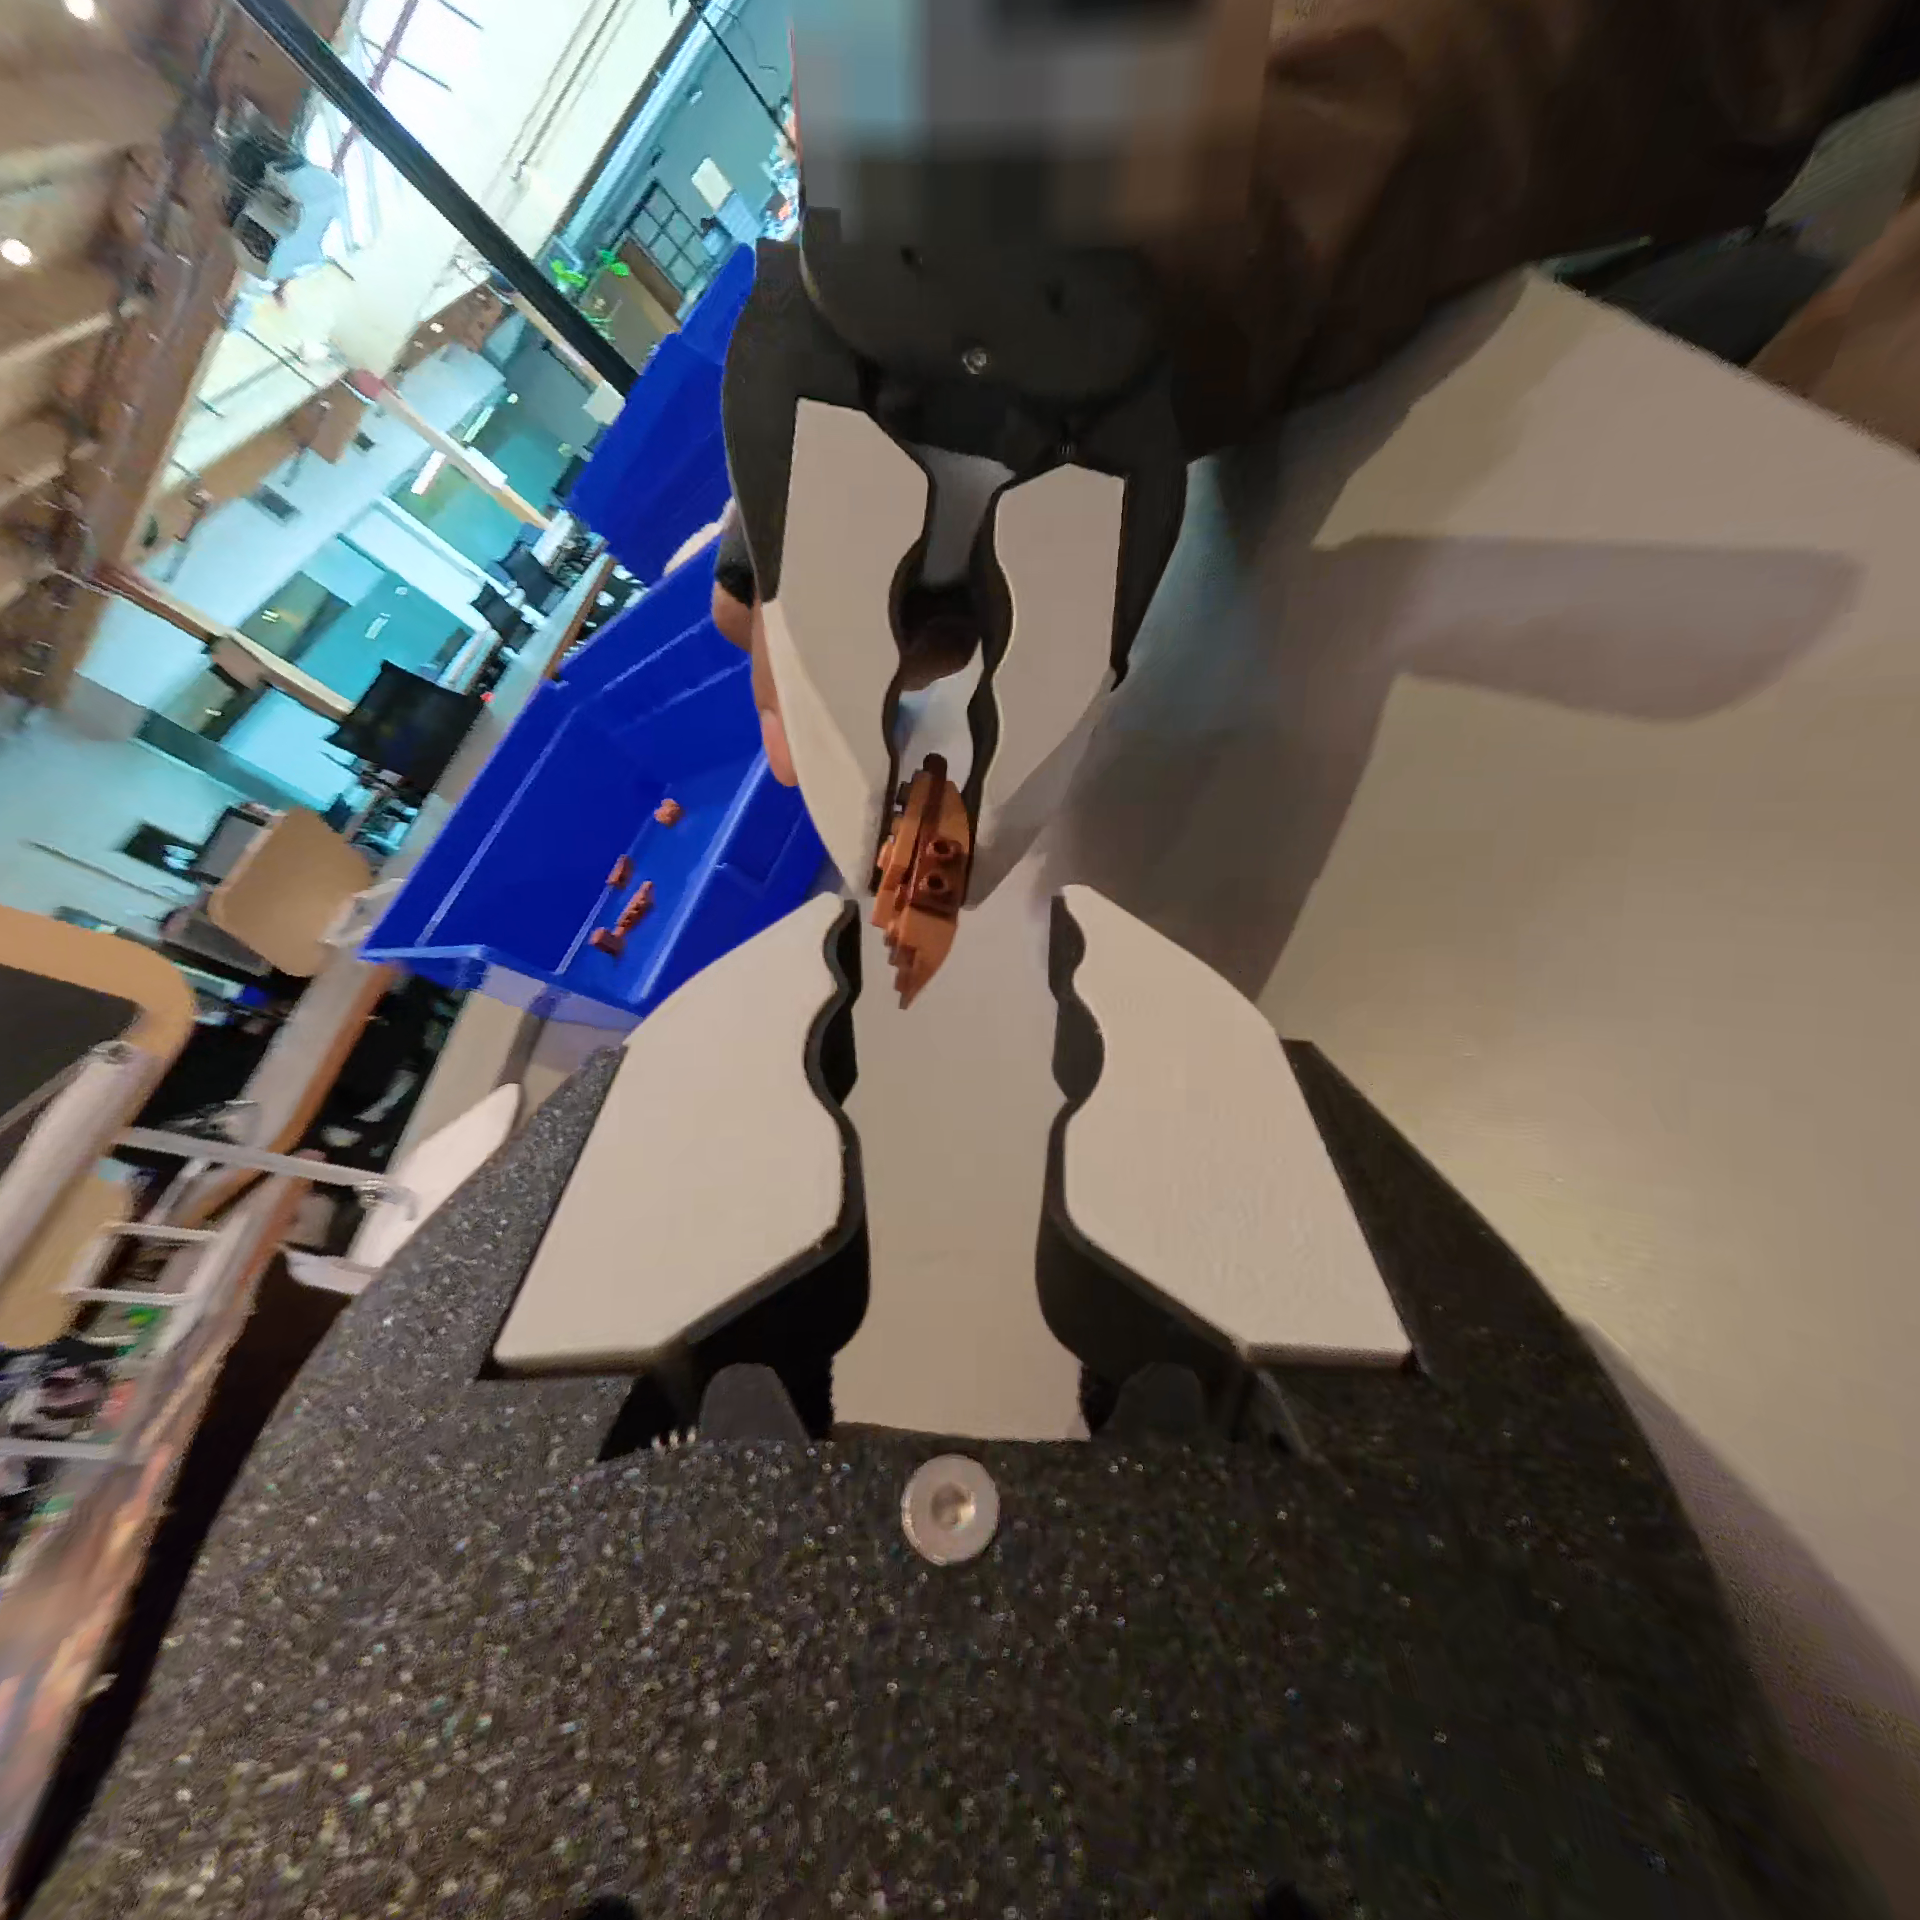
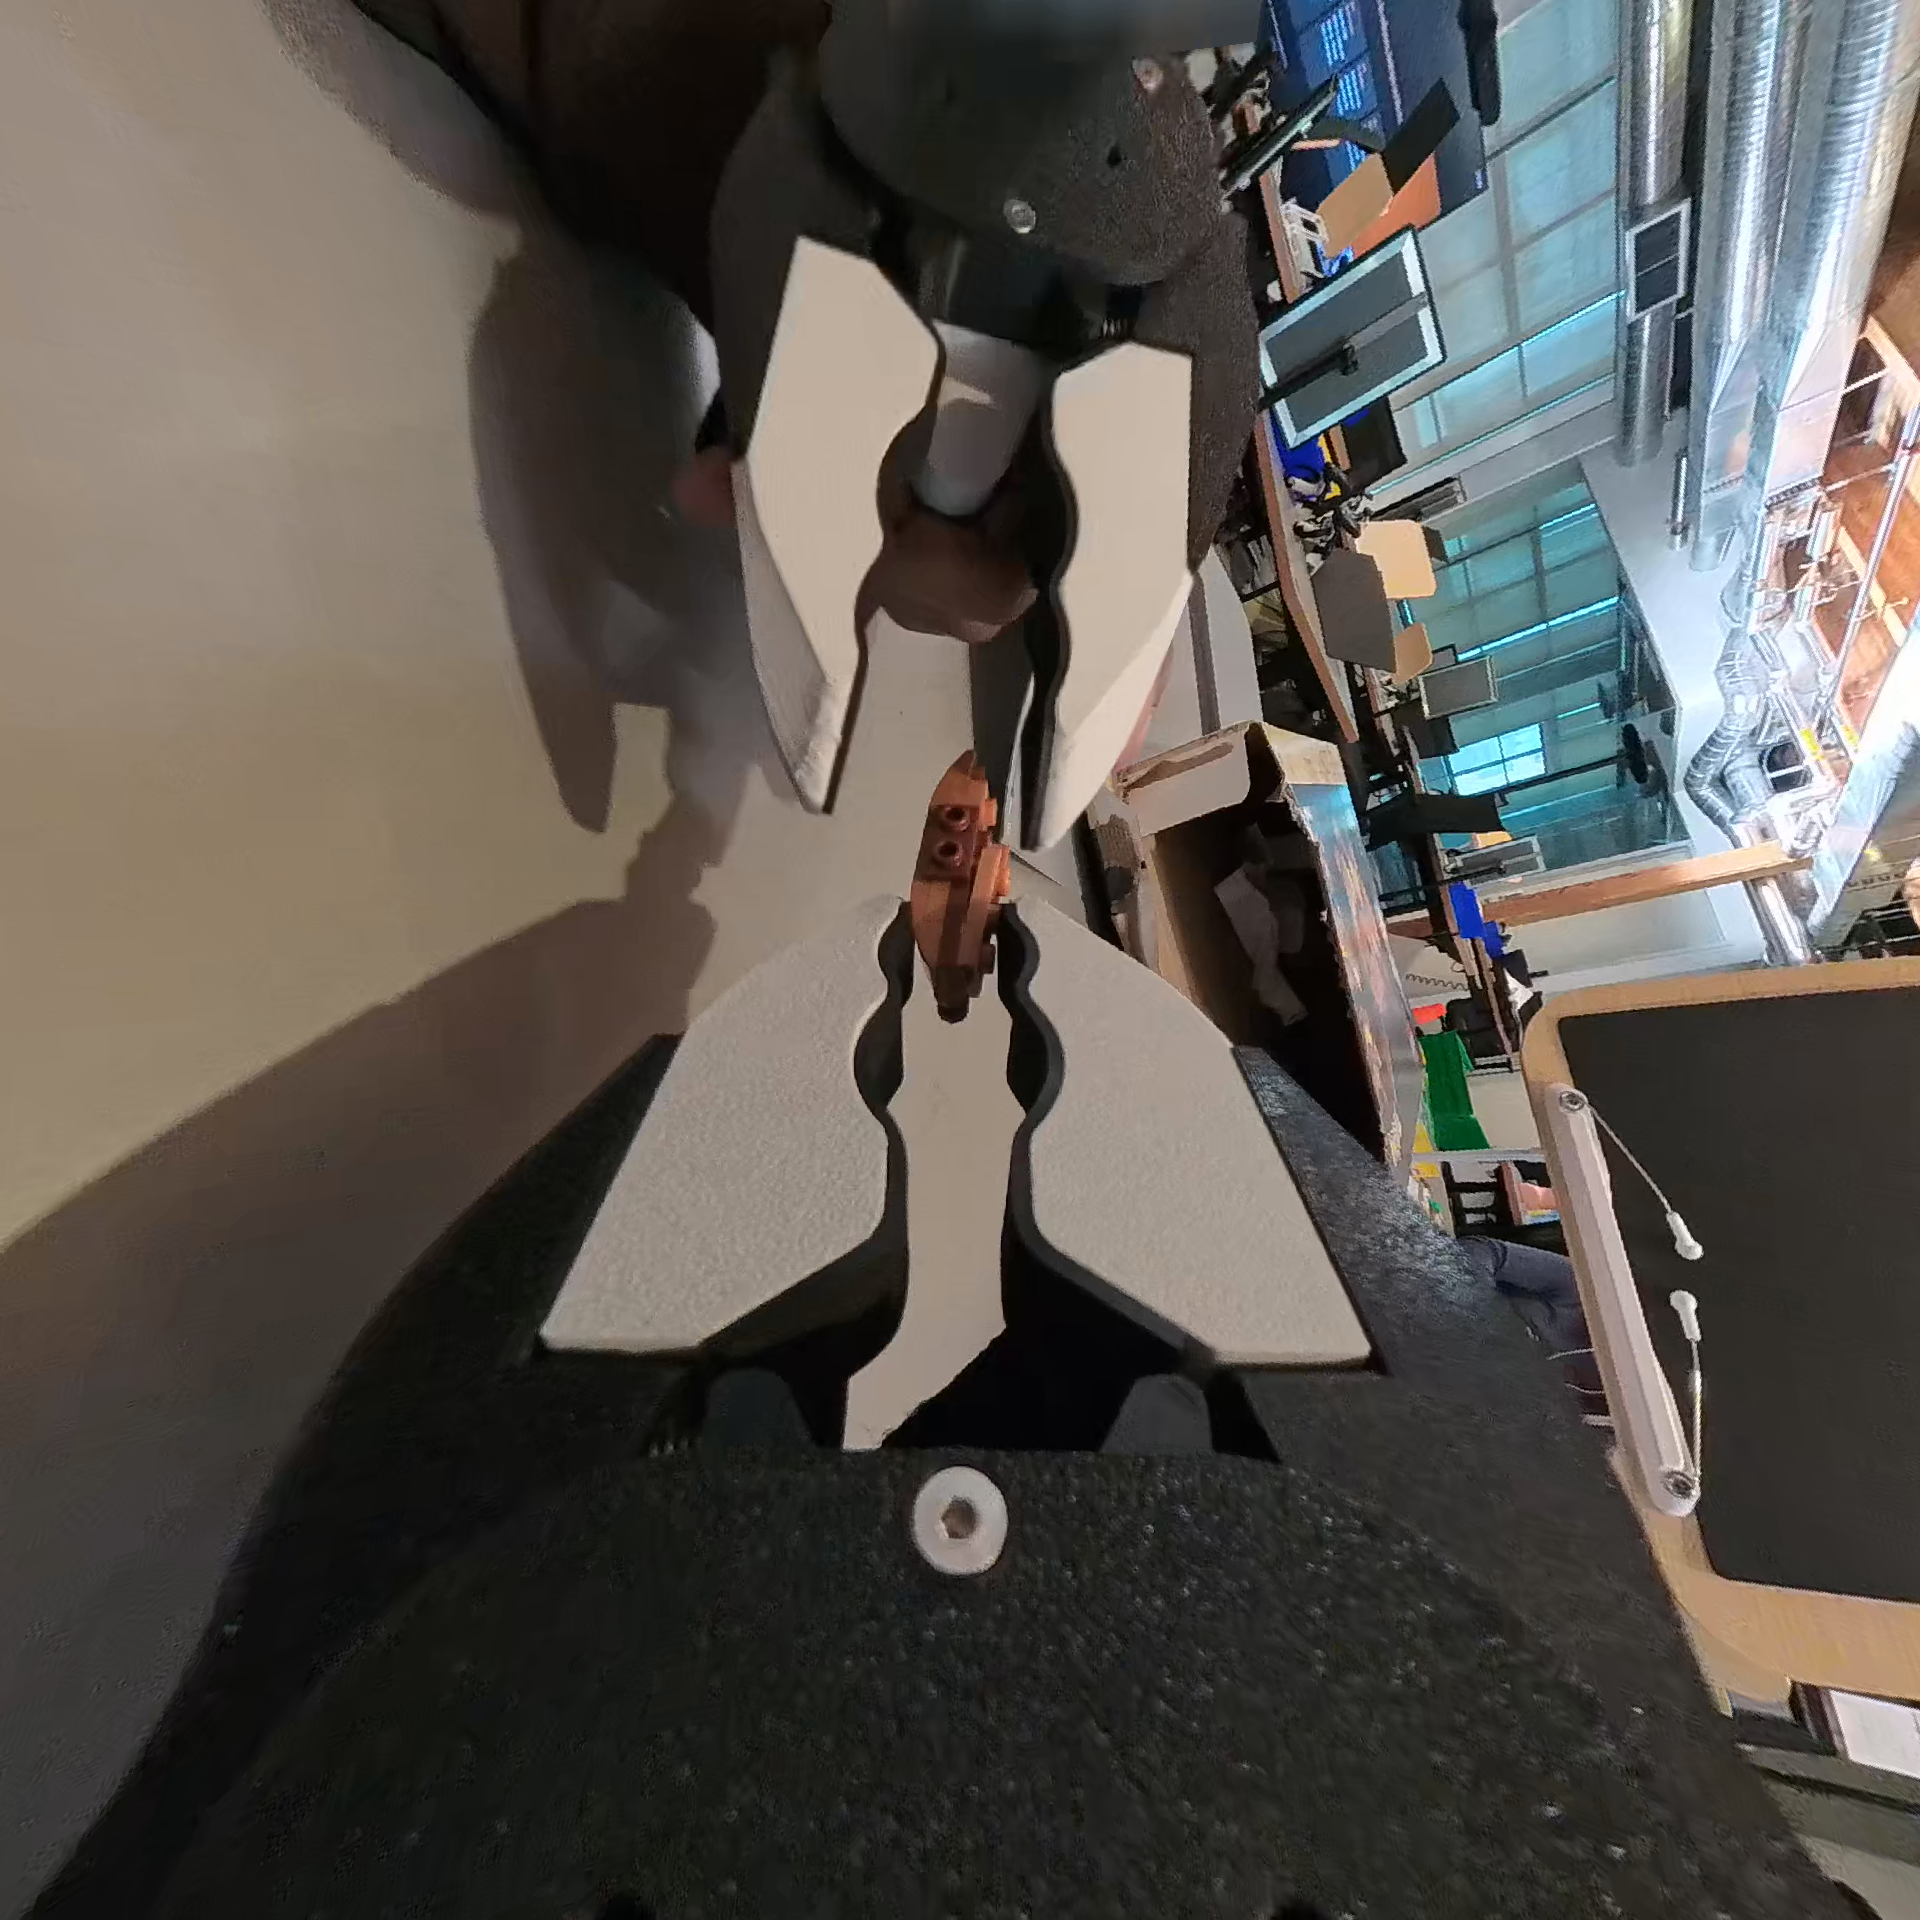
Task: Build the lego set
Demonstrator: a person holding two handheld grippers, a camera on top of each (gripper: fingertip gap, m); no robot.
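1. Between the two grippers, up above the white tabletop (image 1: 1558, 935), hangs a small brown and orange brick build (image 1: 920, 883). It looks like toy bricks stuck together, with a pointy end.
2. From what I can see, the right gripper (image 2: 951, 940) is pinching the brick build. Its two fingers are close together, with the build squeezed between them.
3. By contrast, the left gripper (image 1: 951, 914) is spread wide. Its fingers (image 1: 727, 1143) do not press on the brick build. The pointy end only reaches into the gap between them.
4. My worry is that only one gripper has the build, so it could slip or twist. The grip is near one end, and the rest sticks out. A bump from the left gripper could knock it loose, or pop a brick off.
5. If it falls, it may land on the tabletop and break apart.
6. Off to the side sits a blue bin (image 1: 582, 831) with a few small brown pieces (image 1: 629, 904) in it. It is well apart from the grippers.
7. An open cardboard box (image 2: 1268, 883) stands beyond the tabletop edge on the other side. Chairs and desks are far behind.
8. Nothing stands between the two grippers but the build. The tips are very close, so they could bump each other
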